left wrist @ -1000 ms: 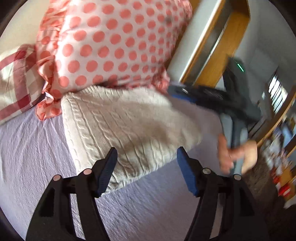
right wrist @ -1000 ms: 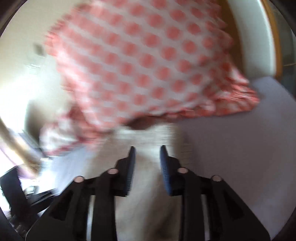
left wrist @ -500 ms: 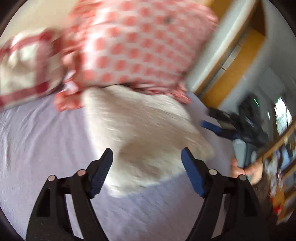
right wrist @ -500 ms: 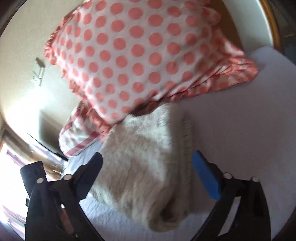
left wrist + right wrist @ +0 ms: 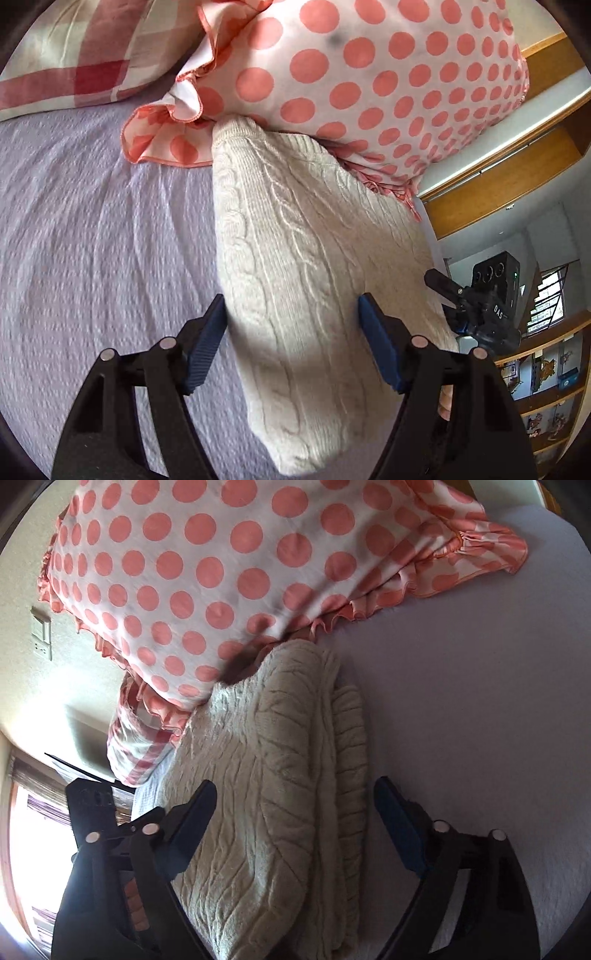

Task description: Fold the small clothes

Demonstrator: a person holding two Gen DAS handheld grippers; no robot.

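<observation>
A folded cream cable-knit sweater [image 5: 303, 240] lies on the lavender bedspread [image 5: 92, 240], its far end tucked under a polka-dot pillow [image 5: 369, 74]. My left gripper [image 5: 291, 306] hangs over the sweater's near left part, jaws closing, the knit below them and neither pad pressing it. In the right wrist view the sweater [image 5: 266, 775] shows its stacked folded edges. My right gripper [image 5: 295, 786] straddles them with jaws closing, its right finger over bare bedspread [image 5: 461, 701]. Each view shows the other gripper at its edge: right gripper [image 5: 476, 306], left gripper [image 5: 88, 801].
A red-and-cream plaid pillow [image 5: 74, 55] lies behind the polka-dot one [image 5: 203, 572]. Wooden shelving [image 5: 498, 177] and a bookshelf [image 5: 546, 387] stand past the bed's right side. A wall switch [image 5: 42, 633] and a bright window sit to the left in the right wrist view.
Both grippers came down closer to the sweater and rolled. The right gripper's jaws went from narrow to wide, then narrowed somewhat. The sweater has stayed put.
</observation>
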